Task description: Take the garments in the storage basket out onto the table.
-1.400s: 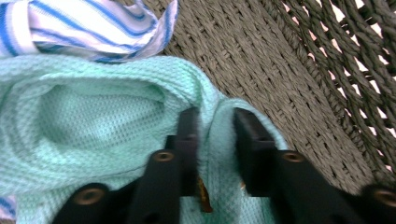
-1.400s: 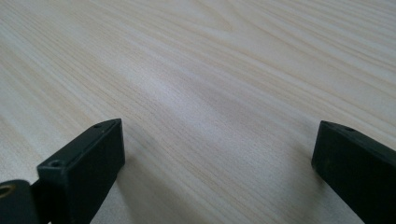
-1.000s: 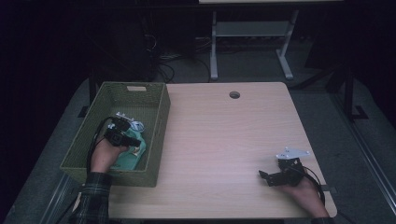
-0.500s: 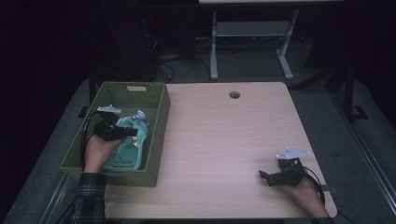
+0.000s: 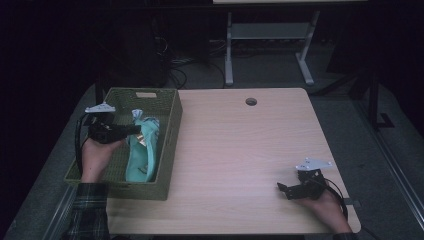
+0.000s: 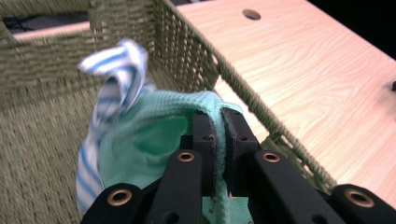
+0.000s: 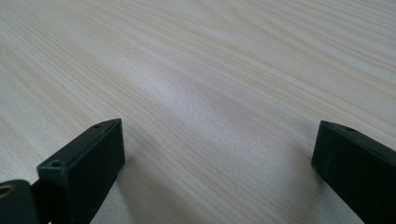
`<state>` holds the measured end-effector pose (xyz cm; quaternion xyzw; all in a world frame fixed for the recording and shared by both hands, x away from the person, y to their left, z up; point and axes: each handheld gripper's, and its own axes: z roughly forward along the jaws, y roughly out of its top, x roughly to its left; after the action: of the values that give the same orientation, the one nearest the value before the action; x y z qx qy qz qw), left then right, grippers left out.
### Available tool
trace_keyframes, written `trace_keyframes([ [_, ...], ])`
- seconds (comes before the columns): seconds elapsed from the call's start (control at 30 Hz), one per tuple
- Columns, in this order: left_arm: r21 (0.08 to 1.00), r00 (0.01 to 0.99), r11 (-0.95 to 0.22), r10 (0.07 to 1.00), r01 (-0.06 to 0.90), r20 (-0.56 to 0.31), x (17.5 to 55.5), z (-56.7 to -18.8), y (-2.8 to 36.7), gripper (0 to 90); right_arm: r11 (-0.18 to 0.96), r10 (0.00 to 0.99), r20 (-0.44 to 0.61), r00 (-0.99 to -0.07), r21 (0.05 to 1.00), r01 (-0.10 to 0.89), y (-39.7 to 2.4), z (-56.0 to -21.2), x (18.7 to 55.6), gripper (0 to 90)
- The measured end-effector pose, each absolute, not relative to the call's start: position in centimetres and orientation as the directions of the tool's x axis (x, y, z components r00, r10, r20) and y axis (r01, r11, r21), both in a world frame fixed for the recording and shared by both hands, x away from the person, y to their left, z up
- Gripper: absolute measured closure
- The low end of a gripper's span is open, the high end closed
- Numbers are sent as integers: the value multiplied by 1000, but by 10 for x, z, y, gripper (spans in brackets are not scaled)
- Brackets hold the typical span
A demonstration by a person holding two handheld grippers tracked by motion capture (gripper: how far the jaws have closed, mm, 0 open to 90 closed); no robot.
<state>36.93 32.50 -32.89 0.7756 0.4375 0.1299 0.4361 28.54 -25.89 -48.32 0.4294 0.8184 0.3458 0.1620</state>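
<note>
Since the earlier frames: left gripper [image 5: 134, 129] has risen inside the basket and swung toward its left wall, pulling the green cloth up with it; the right gripper has kept its spot on the table.
Table [image 5: 240, 150]: pale wood, bare across the middle, with a cable hole [image 5: 251, 101] near the far edge.
Basket [image 5: 169, 125]: woven, olive, standing at the left end of the table; the cloth is still inside its walls.
Green cloth [image 6: 154, 135]: bunched and drawn upward, most of it lying along the basket's right side in the high view; one folded edge runs between the left jaws.
Striped cloth [image 6: 116, 79]: blue and white, caught against the green one and sticking up behind it; whether it is gripped too I cannot tell.
Left gripper, state: clenched on a fold of the green cloth, the jaws nearly together with the fabric pinched between them.
Right gripper [image 5: 284, 189]: jaws spread wide, nothing between them, resting low near the table's near right corner in the person's hand.
Done so far: cloth grasped and partly lifted, as I judge it.
Left to do: clear the basket rim and bring the cloth onto the bare tabletop; the striped piece may ride along.
</note>
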Motion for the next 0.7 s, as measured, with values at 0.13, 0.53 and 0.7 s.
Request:
trace_keyframes([
  [0.13,814,598,-218,780,539,-186,368,-317,326,845,393,814,32,-580,705,591,-259,-483,285,21],
  [0.53,864,634,-191,753,467,-176,369,-285,322,846,393,814,31,-580,705,590,-259,-483,285,21],
  [0.7,876,653,-191,739,443,-169,367,-273,315,846,393,814,31,-580,705,590,-259,-483,285,21],
])
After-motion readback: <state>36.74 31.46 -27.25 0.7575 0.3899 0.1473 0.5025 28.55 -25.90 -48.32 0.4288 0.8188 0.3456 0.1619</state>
